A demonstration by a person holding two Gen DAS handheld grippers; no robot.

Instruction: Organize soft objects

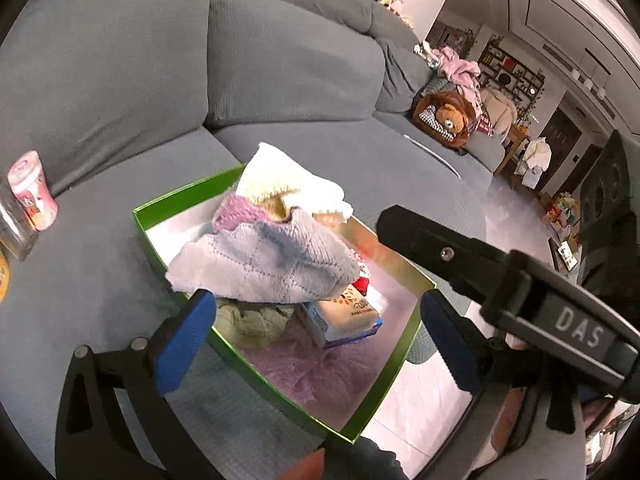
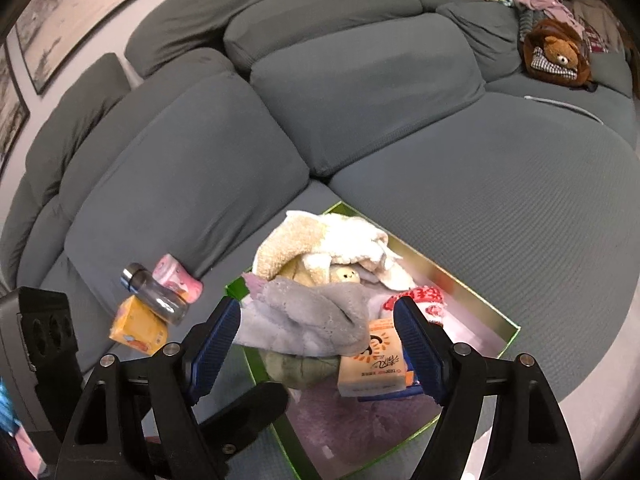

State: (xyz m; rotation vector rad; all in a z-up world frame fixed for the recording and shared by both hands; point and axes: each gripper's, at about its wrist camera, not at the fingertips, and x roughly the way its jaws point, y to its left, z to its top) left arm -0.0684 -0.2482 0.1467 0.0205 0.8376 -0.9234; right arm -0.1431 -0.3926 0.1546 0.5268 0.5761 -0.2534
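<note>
Much of what lies in the green box (image 1: 256,376) ahead of your left claw (image 1: 316,336) is buried: a grey knitted cloth (image 1: 264,264) drapes over the heap and hides most of the olive-green cloth (image 1: 256,322) under it, while a purple fluffy cloth (image 1: 320,364) on the box floor shows only at the near end. The tissue pack (image 1: 348,312) pokes out from beneath the grey cloth, its long axis running toward the right finger, its far end covered. Beyond the heap a cream towel (image 1: 280,176) stands up past the box's far rim. From your right claw (image 2: 316,344) a small yellow plush (image 2: 348,276) peeks from the towel folds, mostly hidden, and a red-and-white item (image 2: 424,300) is partly cut off by the right finger. Both claws are released, fingers spread wide above the near part of the box, nothing between the pads. Left of the right claw, a bottle (image 2: 156,294), a pink cup (image 2: 178,278) and an orange carton (image 2: 138,326) lie on the sofa (image 2: 440,200).
</note>
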